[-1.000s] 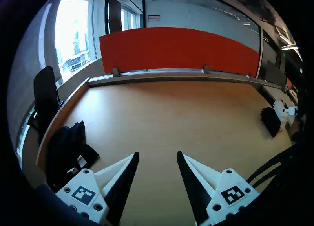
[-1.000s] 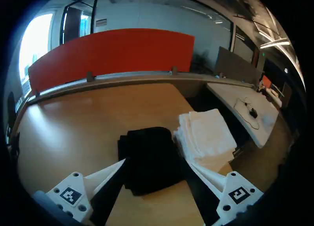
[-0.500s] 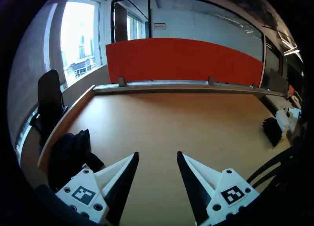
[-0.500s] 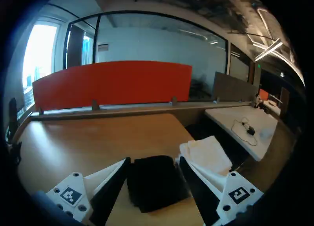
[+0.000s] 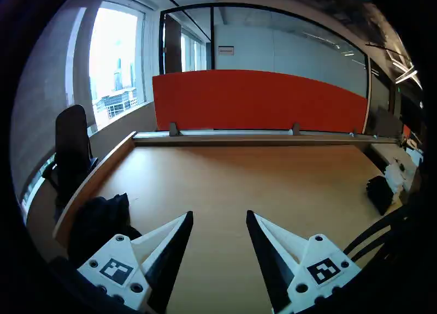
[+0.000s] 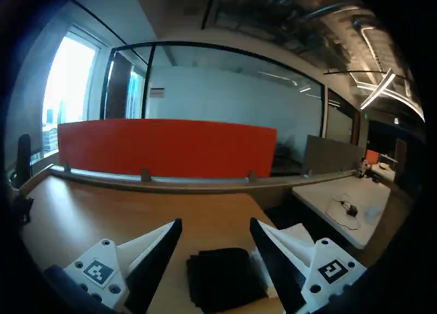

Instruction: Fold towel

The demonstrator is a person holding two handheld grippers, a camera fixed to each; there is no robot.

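A wooden table (image 5: 246,172) carried everything. In the left gripper view a crumpled dark heap (image 5: 101,224) lay at its near left corner, close to the edge. Well apart from it, at the right edge, sat a black stack (image 5: 378,193) of folded cloth, with a white stack (image 5: 394,176) just beside it on the far side. In the right gripper view the black stack lay flat near the table's front right corner, the white stack just beside its right side. An orange divider (image 5: 257,98) stood along the far edge.
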